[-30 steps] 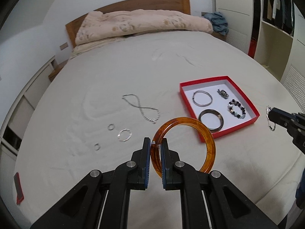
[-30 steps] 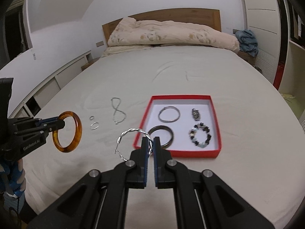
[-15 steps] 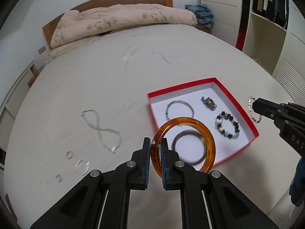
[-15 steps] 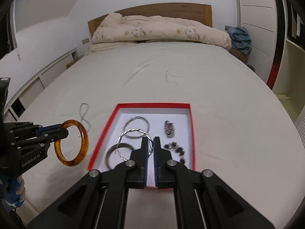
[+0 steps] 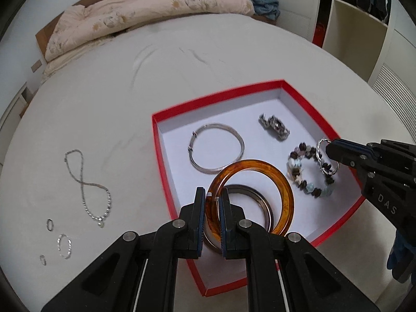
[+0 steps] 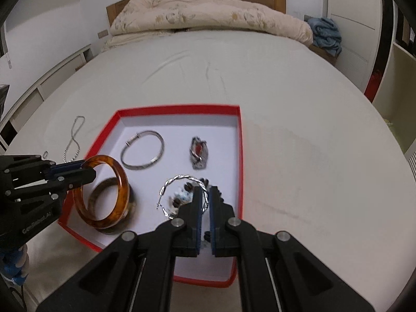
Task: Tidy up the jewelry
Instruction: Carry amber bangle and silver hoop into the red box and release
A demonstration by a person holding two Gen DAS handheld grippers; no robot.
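My left gripper point(image 5: 211, 195) is shut on an amber bangle point(image 5: 280, 182), holding it over the near part of the red tray point(image 5: 156, 135), above a dark bangle point(image 5: 260, 200). My right gripper point(image 6: 206, 191) is shut on a twisted silver bracelet point(image 6: 176, 179), hanging over the beaded bracelet point(image 5: 299, 166) in the tray. The tray also holds a thin silver bangle point(image 5: 218, 150) and a jewelled clasp piece point(image 5: 275, 126). On the bed left of the tray lie a silver necklace point(image 5: 85, 182) and three small rings point(image 5: 64, 243). From the right wrist, the left gripper point(image 6: 85, 169) shows the amber bangle point(image 6: 122, 189).
The tray sits on a white bed point(image 5: 182, 65) with a rumpled cream duvet point(image 5: 145, 13) at the headboard. A blue cloth point(image 5: 265, 0) lies at the far right corner. Wardrobe shelves point(image 5: 364, 26) stand to the right. A blue-gloved hand point(image 5: 400, 260) shows at the right edge.
Both grippers have come forward and down over the red tray, each still clamped on its piece. The tray now fills the middle of both views.
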